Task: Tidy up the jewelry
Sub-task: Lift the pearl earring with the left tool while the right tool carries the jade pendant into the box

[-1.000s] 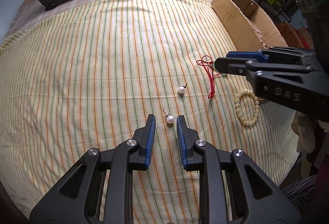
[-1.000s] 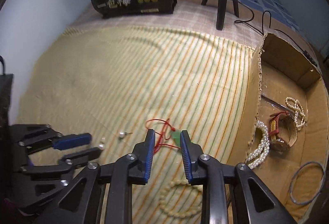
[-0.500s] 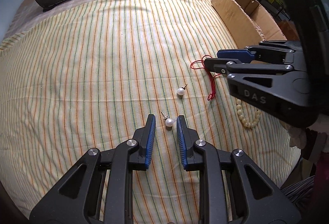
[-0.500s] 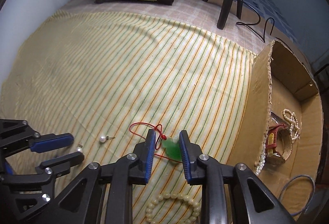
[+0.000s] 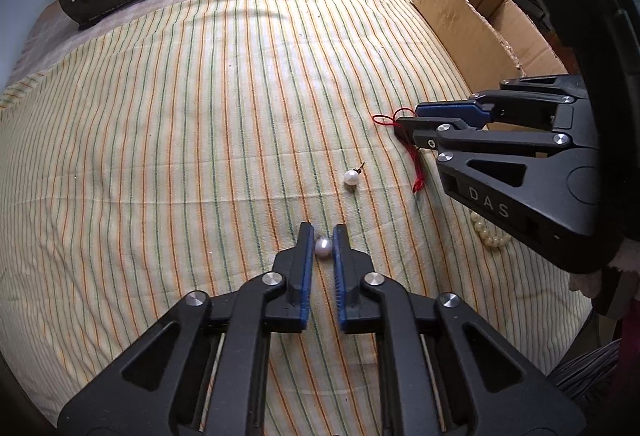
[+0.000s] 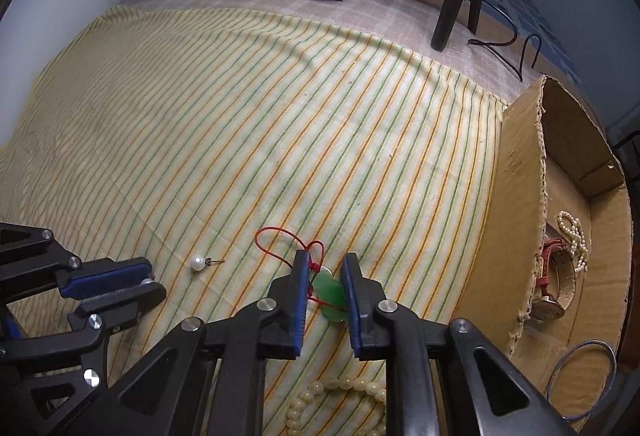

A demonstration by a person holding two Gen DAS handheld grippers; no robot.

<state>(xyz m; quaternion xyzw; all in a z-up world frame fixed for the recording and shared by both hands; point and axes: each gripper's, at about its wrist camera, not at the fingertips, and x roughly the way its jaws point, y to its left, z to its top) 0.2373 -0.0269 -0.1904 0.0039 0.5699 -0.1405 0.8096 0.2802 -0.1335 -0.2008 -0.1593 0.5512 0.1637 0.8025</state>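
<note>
While your left gripper (image 5: 323, 236) pinches one pearl stud earring (image 5: 322, 247) between its blue pads on the striped cloth (image 5: 180, 140), your right gripper (image 6: 326, 268) is closing around the green jade pendant (image 6: 330, 294); the pendant sits between the jaws, touching the right pad but with a gap at the left. The second pearl earring (image 5: 351, 178) lies loose between the two grippers. Your right wrist view alone shows the pendant and the inside of the cardboard box (image 6: 520, 172): a pearl necklace (image 6: 574, 236), a red-strapped watch (image 6: 550, 288) and a thin bangle (image 6: 582, 380). From the left wrist view you see only the red cord (image 5: 418, 172), part of the cream bead bracelet (image 5: 490, 234) and the box's outer wall.
</note>
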